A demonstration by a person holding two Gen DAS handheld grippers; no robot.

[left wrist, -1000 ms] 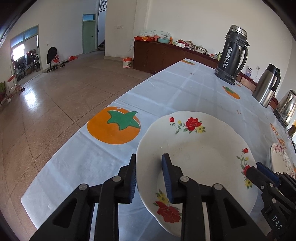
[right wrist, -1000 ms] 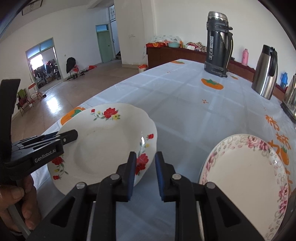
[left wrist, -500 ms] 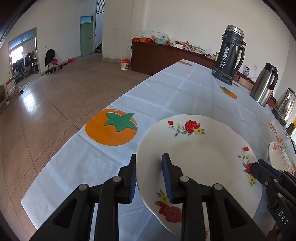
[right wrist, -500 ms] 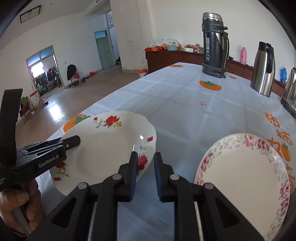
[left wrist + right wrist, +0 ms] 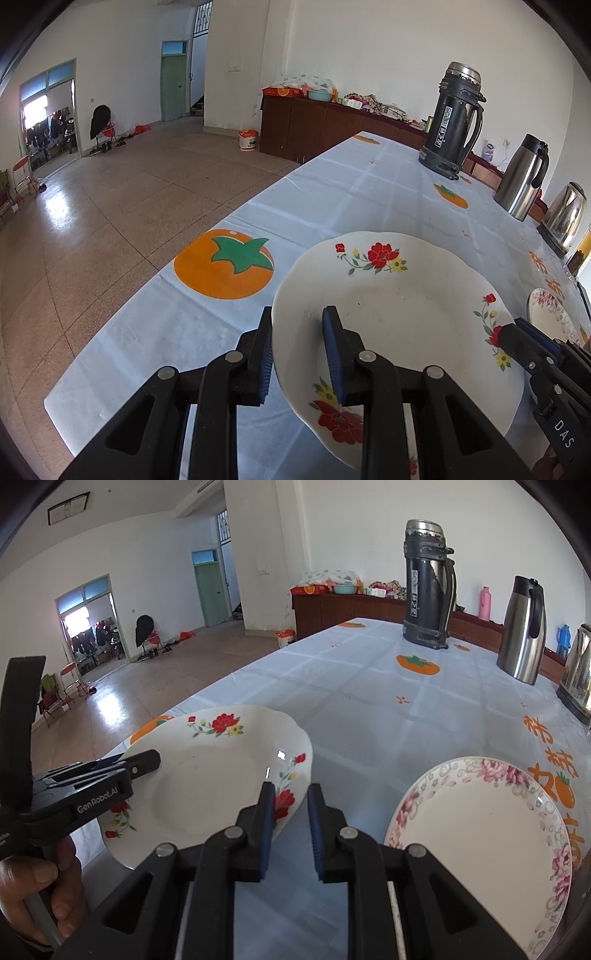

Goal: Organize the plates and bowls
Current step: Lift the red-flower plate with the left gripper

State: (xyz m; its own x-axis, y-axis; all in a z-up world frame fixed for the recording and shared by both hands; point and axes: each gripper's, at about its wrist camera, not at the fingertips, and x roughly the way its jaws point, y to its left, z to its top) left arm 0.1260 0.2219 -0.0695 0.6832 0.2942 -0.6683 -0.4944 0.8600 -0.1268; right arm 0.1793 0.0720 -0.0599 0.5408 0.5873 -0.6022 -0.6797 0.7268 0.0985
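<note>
The left gripper [image 5: 297, 350] clamps the near rim of the red-flowered plate [image 5: 399, 314]. The right gripper [image 5: 290, 829], nearly closed and empty, sits just right of that plate, with the pink-rimmed plate [image 5: 476, 834] further right.

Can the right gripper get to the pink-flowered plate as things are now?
Probably yes. The white plate with the pink flower border lies bare on the tablecloth just beside the right gripper, nothing between them; but that gripper is gripping the rim of the red-flowered white dish.
</note>
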